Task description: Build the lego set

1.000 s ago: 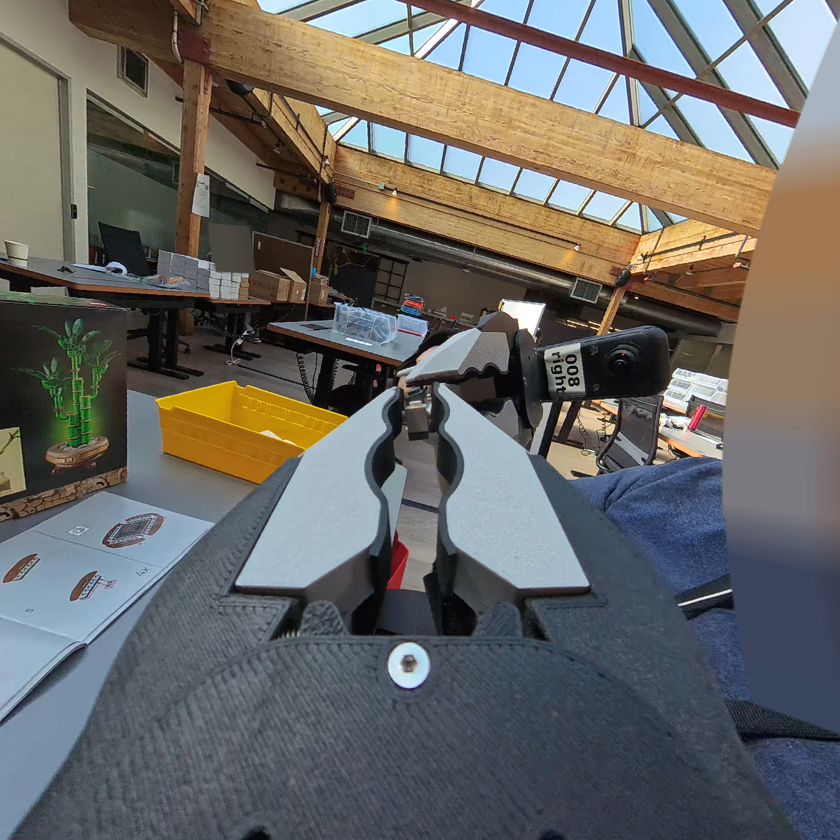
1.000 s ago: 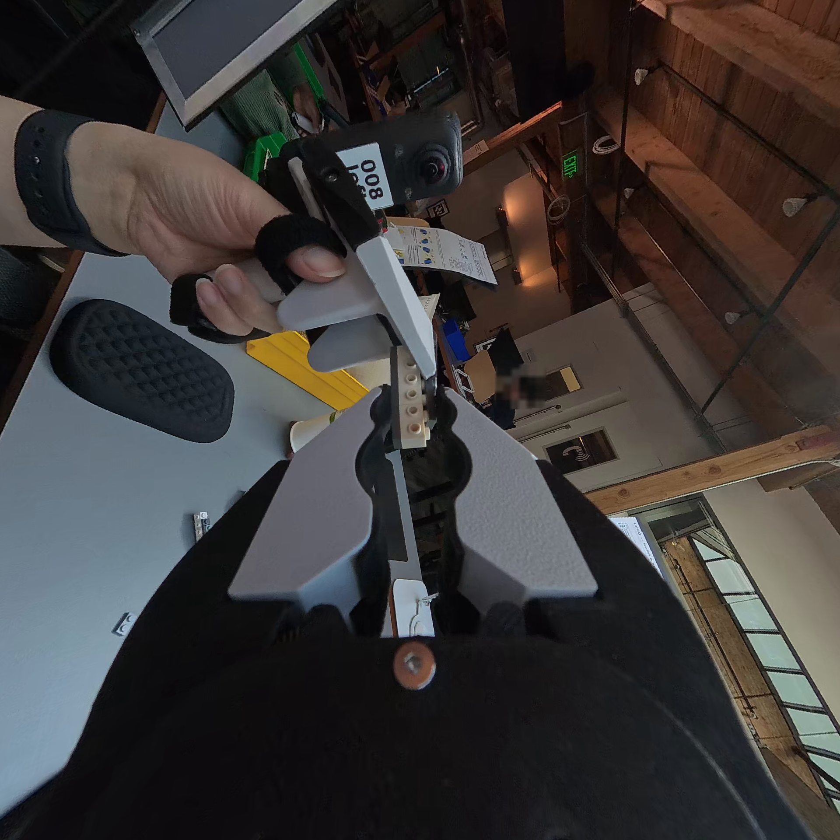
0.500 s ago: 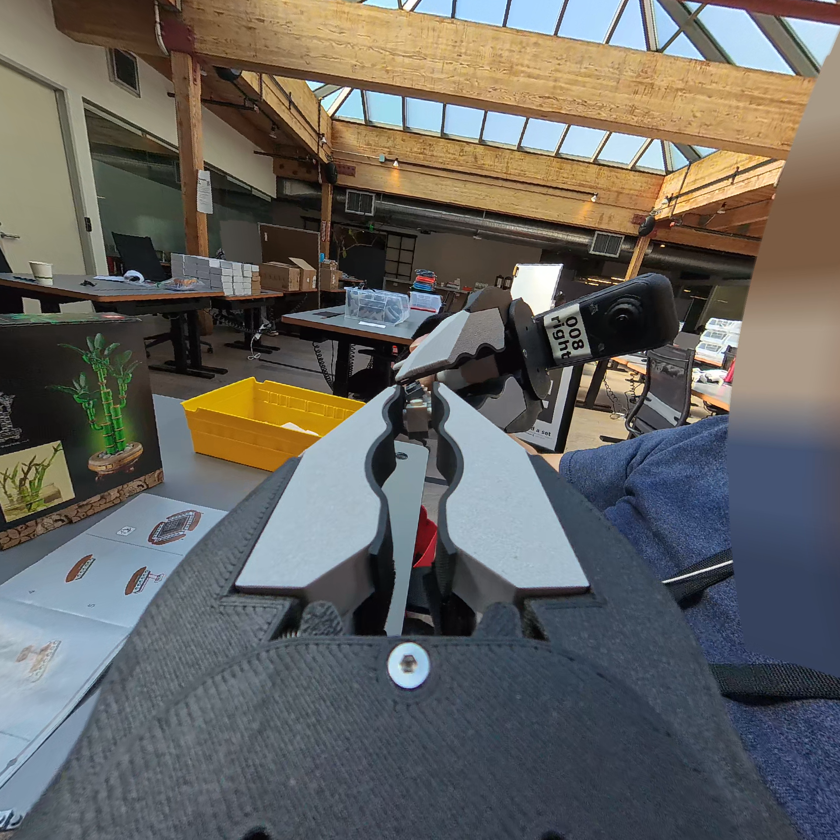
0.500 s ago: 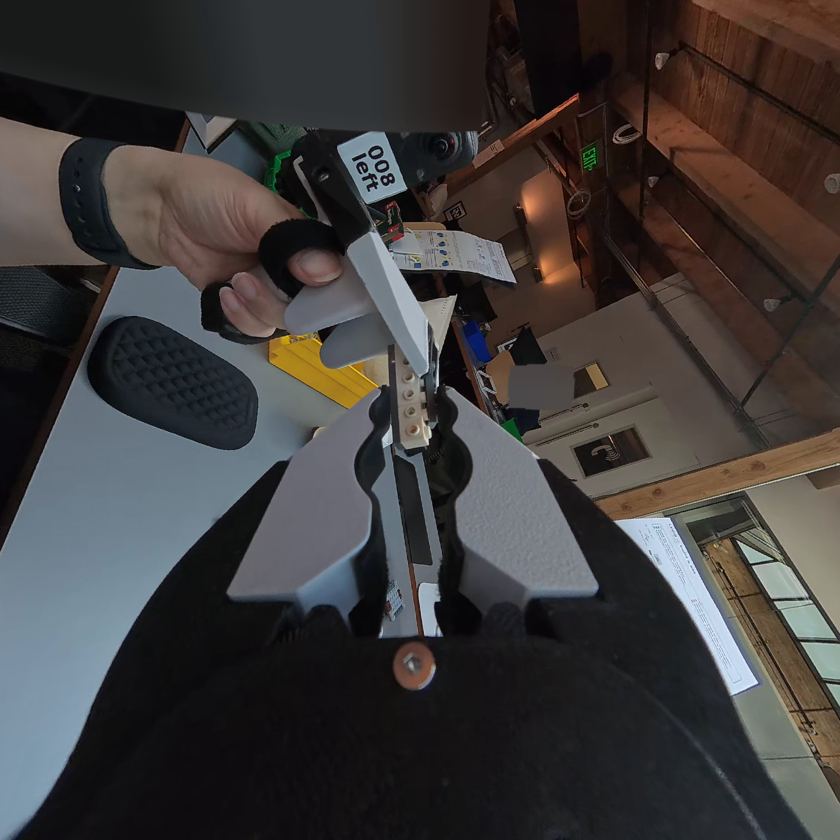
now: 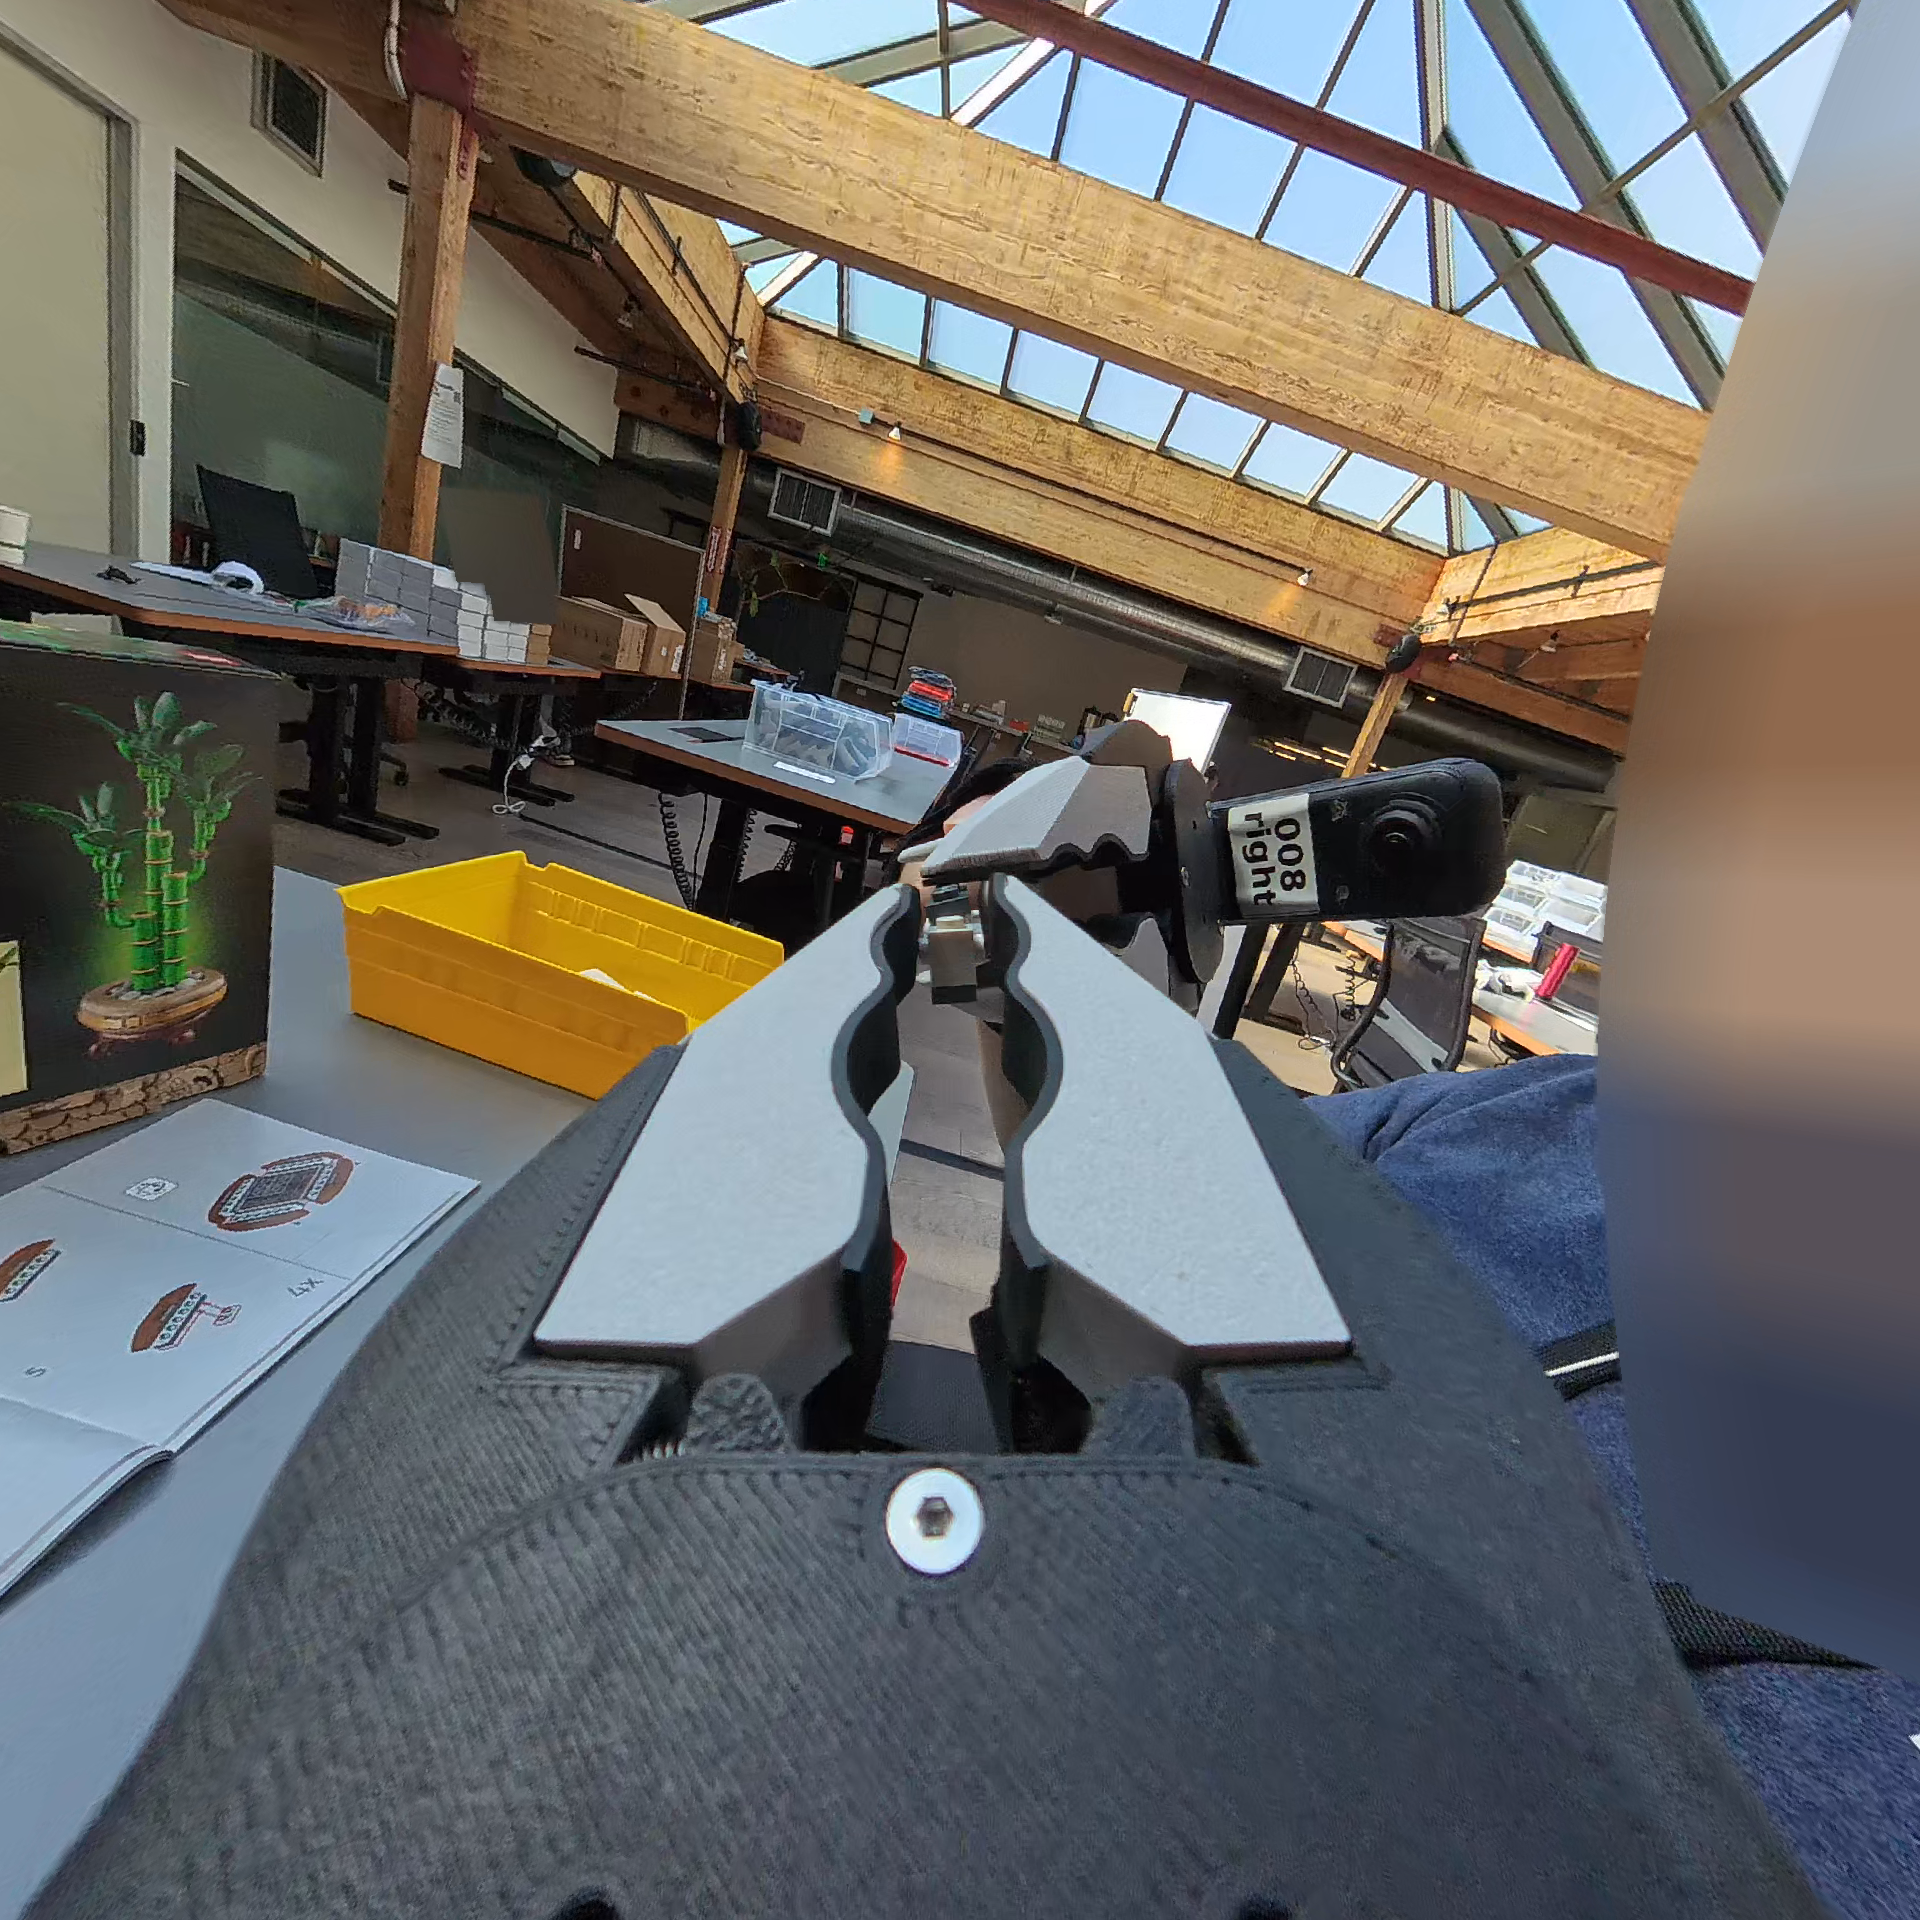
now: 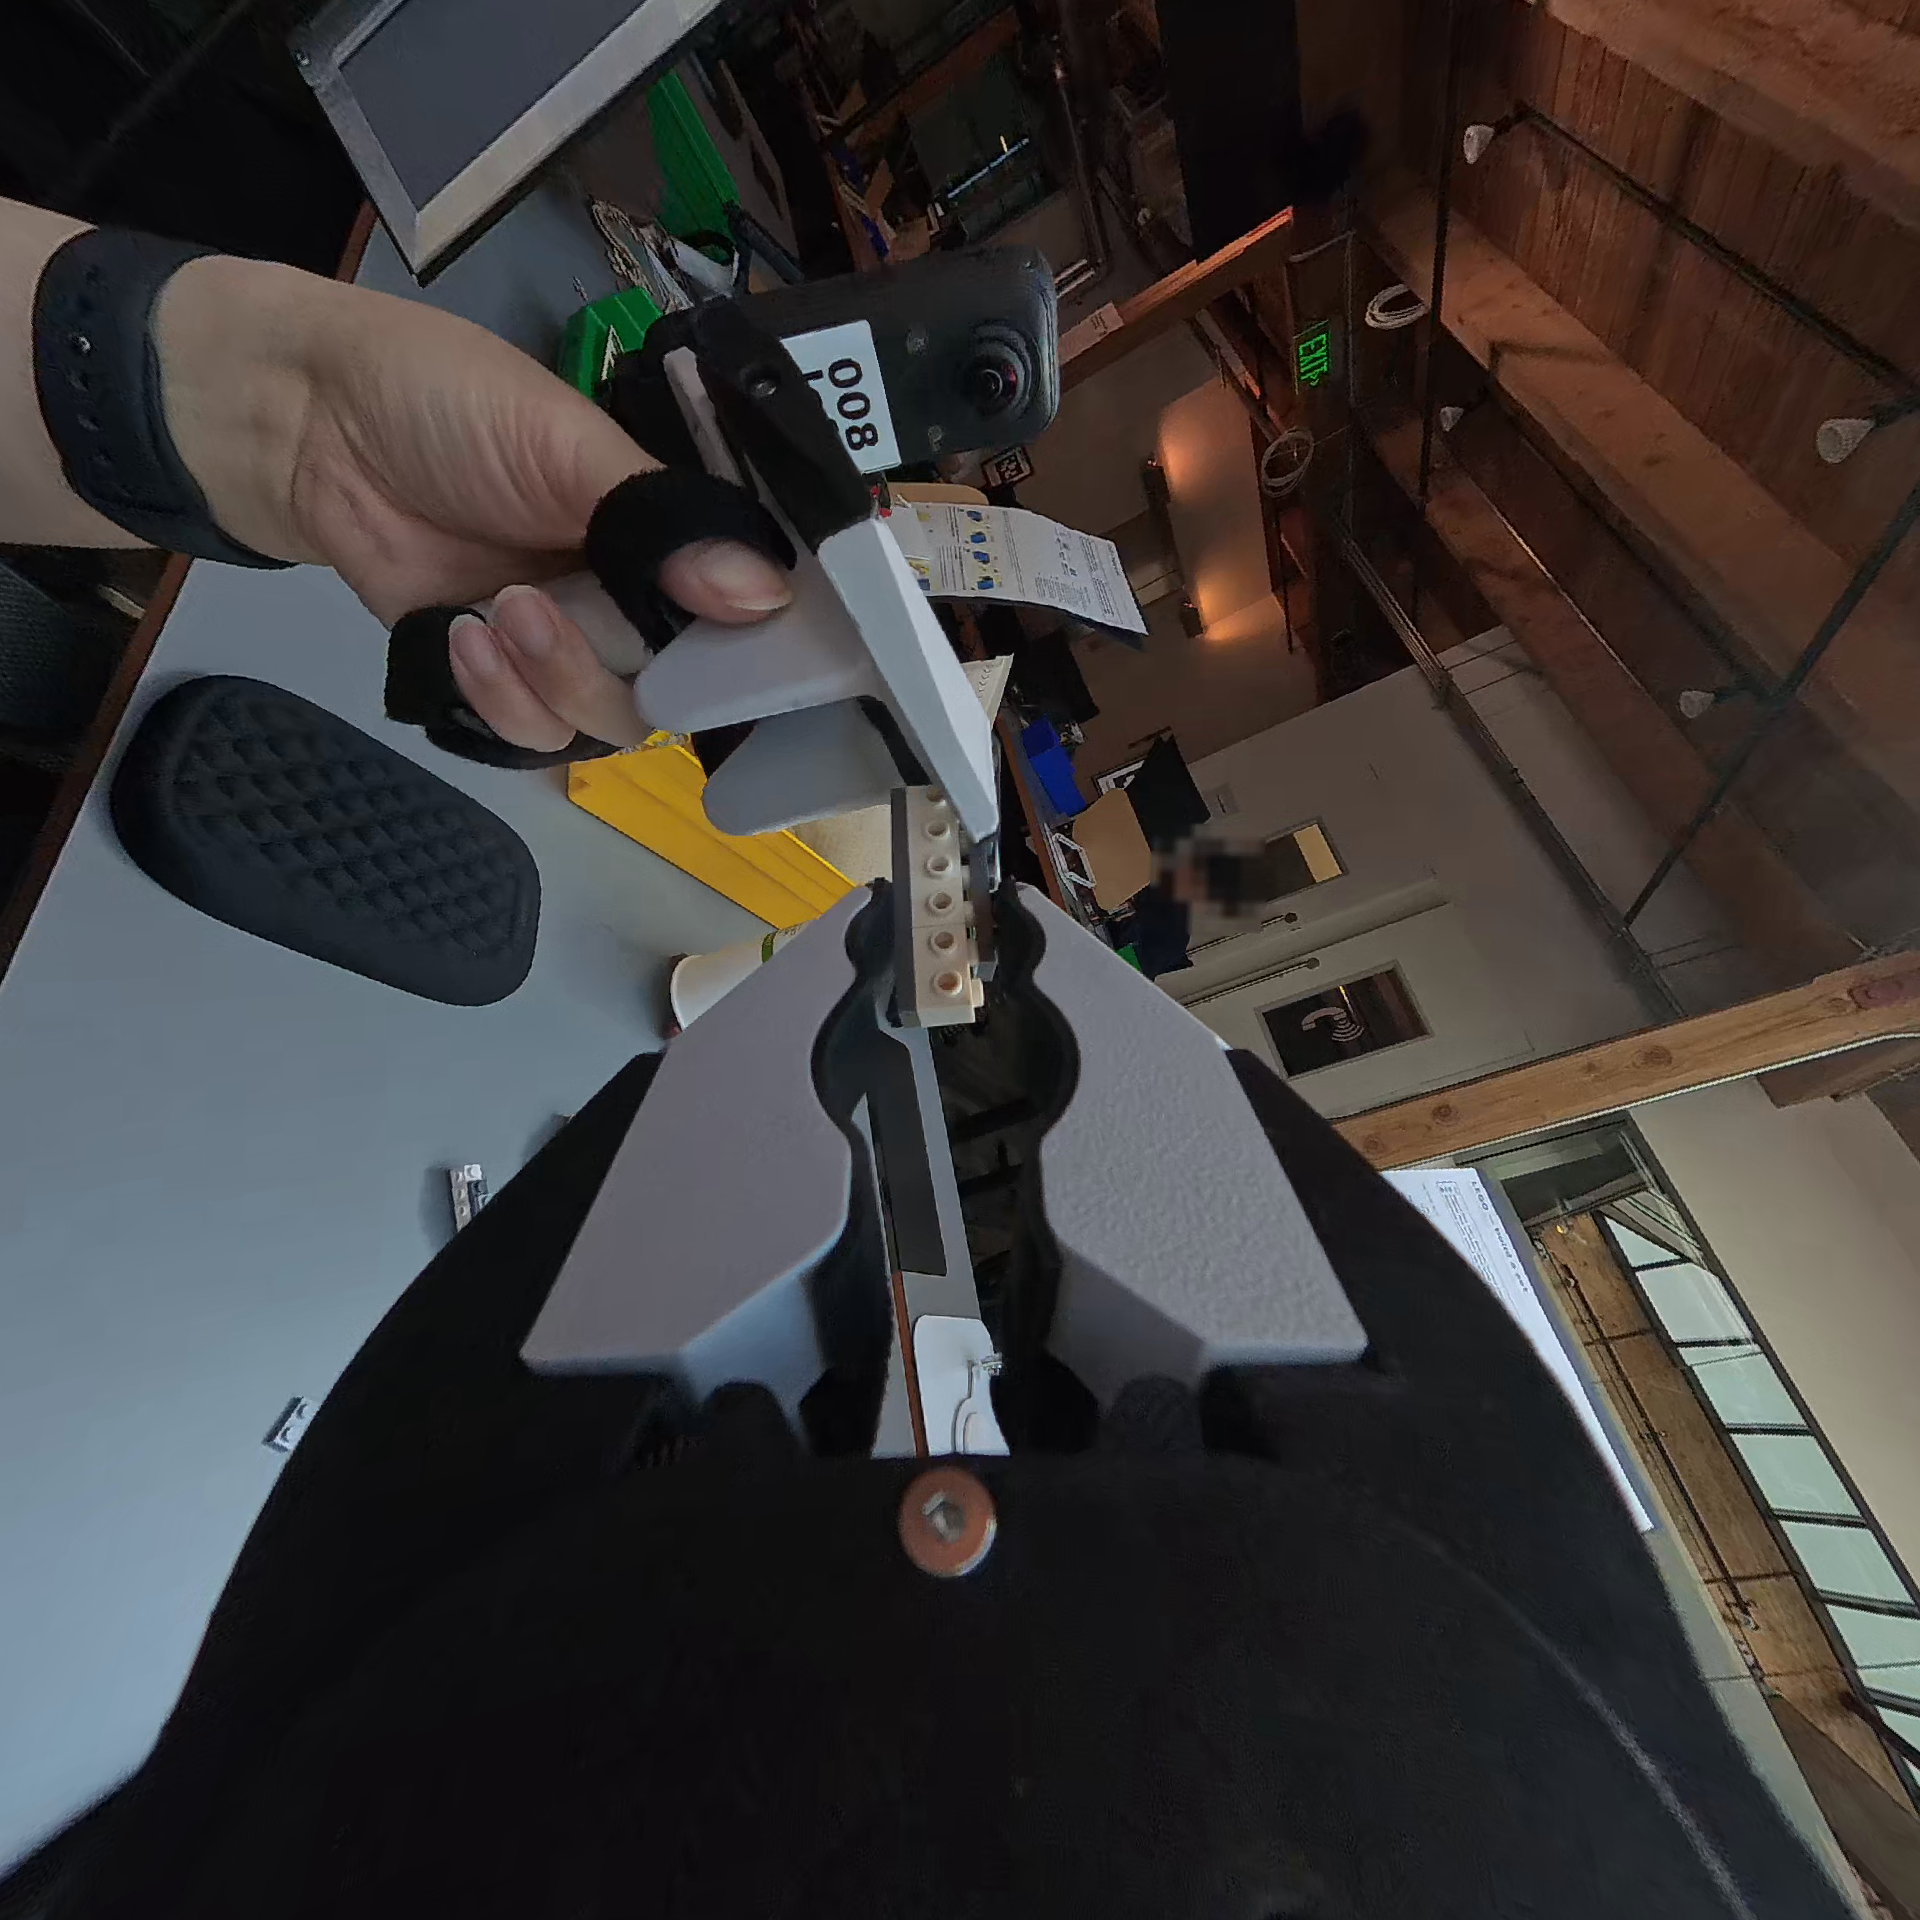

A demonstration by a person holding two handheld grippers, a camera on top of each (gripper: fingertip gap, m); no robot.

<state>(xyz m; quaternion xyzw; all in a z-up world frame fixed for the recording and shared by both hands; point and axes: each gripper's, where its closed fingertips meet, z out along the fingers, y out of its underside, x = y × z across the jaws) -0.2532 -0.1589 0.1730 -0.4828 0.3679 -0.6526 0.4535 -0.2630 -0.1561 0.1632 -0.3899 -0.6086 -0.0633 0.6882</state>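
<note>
A tan lego beam with a row of holes, with a dark piece along its side, is held in the air between both grippers. My right gripper is shut on its lower end. My left gripper, held in a person's hand, meets the beam's upper end from above. In the left wrist view my left gripper is shut on a small grey and tan piece. The right gripper shows just beyond it, tips touching the same piece.
A yellow bin, the lego set box and an open instruction booklet lie on the grey table. A black ridged pad, a paper cup and small loose pieces also lie there. A blue sleeve is at the right.
Both grippers stay shut on the lego piece and joined at it. The pair dipped half a second ago and has tilted back up to about where it was.
</note>
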